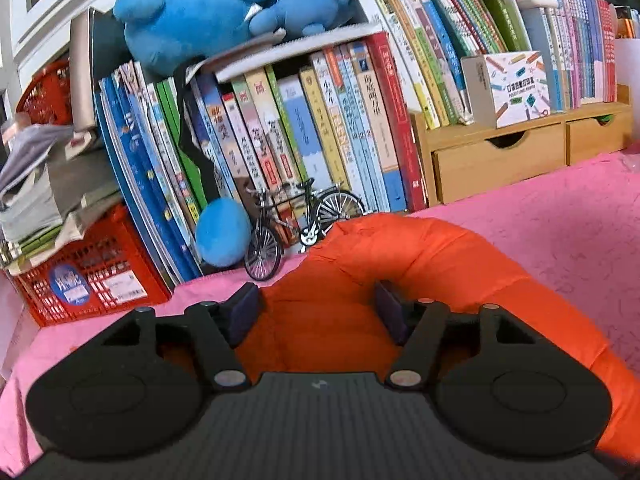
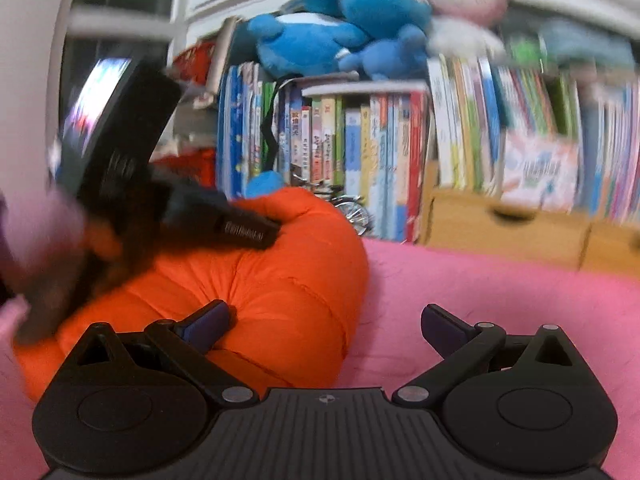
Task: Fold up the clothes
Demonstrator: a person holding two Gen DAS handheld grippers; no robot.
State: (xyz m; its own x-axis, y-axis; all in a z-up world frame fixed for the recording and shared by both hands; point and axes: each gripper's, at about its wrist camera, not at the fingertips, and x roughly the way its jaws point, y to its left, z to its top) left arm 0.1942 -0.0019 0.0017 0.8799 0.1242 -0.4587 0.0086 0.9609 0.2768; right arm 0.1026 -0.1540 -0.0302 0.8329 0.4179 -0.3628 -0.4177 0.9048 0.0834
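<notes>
Left wrist view: left gripper [image 1: 318,312] pinching puffy orange jacket [image 1: 400,256], lying on pink cloth [image 1: 560,232], long axis trailing right. Right gripper [image 2: 324,328] spread wide, empty, jacket bulk at its left finger; left nearer.

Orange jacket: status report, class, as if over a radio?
Left gripper closed on the orange jacket. Right gripper open, beside it. Jacket bunched on pink cloth. Toy bicycle close behind.
</notes>
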